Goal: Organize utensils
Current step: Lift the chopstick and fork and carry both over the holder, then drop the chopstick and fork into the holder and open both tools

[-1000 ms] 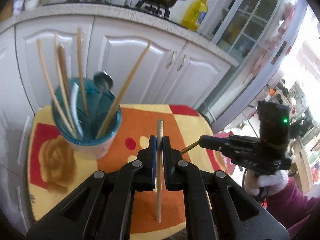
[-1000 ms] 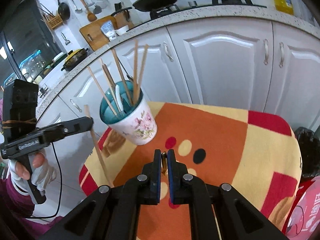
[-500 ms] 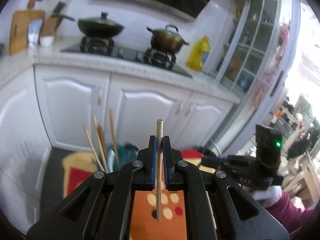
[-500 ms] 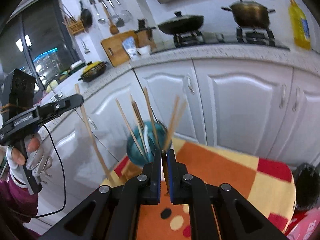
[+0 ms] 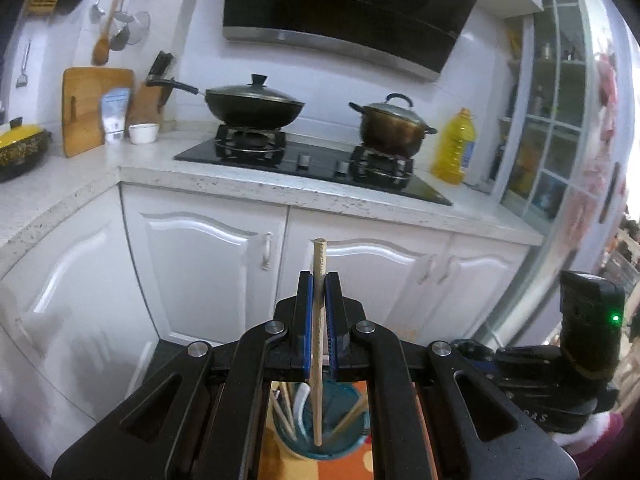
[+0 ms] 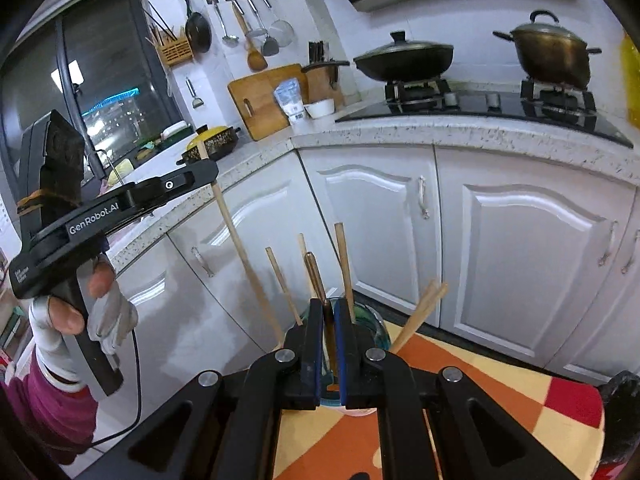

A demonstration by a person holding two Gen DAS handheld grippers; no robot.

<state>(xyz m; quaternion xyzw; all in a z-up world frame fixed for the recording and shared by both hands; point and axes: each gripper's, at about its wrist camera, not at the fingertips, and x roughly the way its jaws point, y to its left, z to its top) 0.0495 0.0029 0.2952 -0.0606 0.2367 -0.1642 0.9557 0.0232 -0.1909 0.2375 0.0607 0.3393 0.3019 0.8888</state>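
The left gripper [image 5: 319,292] has its fingers closed on a pale wooden chopstick [image 5: 318,344], held upright; a second ago it hung over the patterned tabletop [image 5: 340,466] with the cup at its 10 o'clock, and it has since risen and tipped its view up, so the stove and range hood now fill the frame and the teal cup [image 5: 320,420] sits at 6 o'clock, seen through the gap between the gripper's arms. The chopstick's lower tip now lies over the cup's mouth, among the chopsticks and a white spoon already standing inside; whether it touches anything there cannot be told. The right gripper [image 6: 329,312] has its fingers closed on a thin dark utensil [image 6: 329,332], a handle of some kind, too hidden to name. It too has lifted since the earlier frame: the cup, then at its 11 o'clock and well apart, is now straight ahead and largely behind the fingers, with the standing chopsticks [image 6: 345,268] fanning up around them. From the right wrist view the left gripper shows at 9 o'clock, its chopstick slanting down toward the cup's rim at the near edge of the tabletop.
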